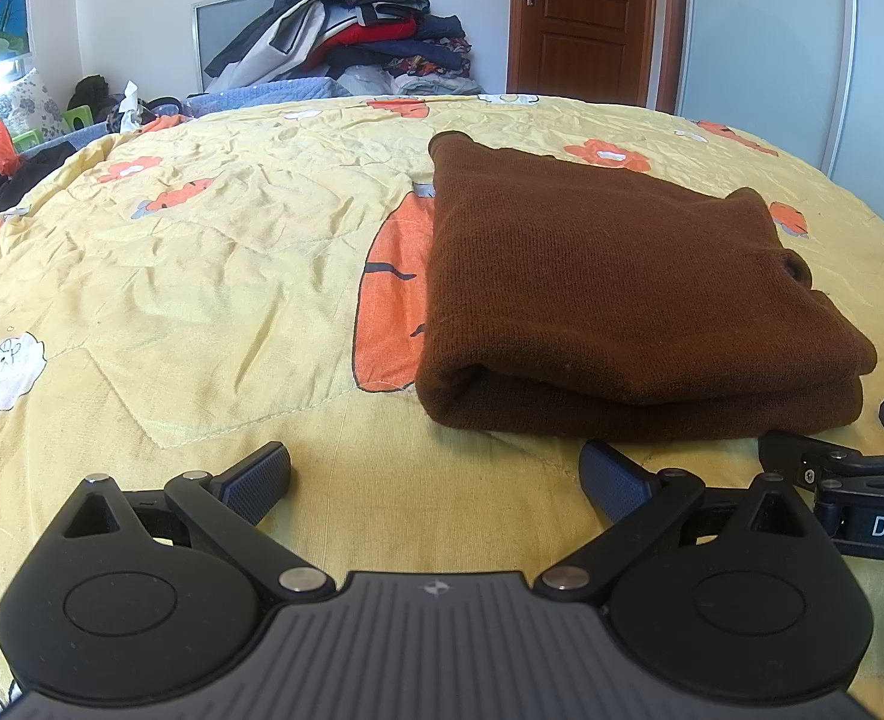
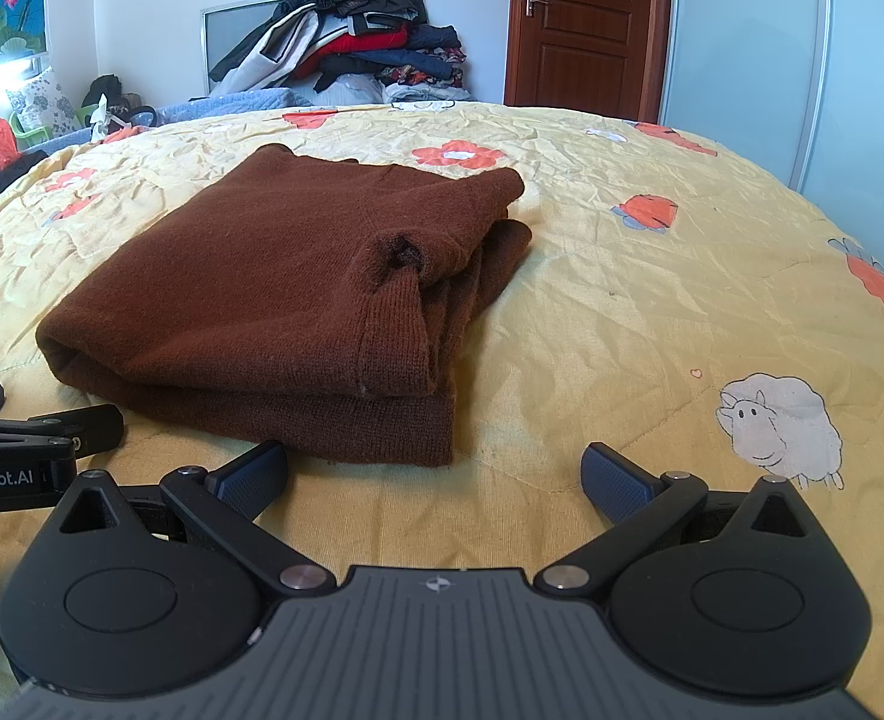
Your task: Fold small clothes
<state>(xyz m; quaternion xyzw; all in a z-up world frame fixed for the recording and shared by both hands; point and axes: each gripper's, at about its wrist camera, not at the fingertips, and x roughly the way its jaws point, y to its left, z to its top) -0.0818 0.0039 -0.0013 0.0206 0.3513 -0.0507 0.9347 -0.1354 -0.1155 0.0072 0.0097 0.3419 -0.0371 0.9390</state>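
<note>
The left tool is wide open and holds nothing. Its fingers sit low over the bed, just short of the sweater. The right tool is wide open too, and empty. The two tools are close, side by side.

The brown sweater lies folded flat on the yellow bed. From the left tool it is at 1 o'clock, very near. From the right tool it is at 11 o'clock, its near edge just beside the left finger.

There is lots of bare bed at 10 o'clock of the left tool and at 2 o'clock of the right tool.

Far off at 12 o'clock a pile of clothes leans by the wall, with a door next to it.
</note>
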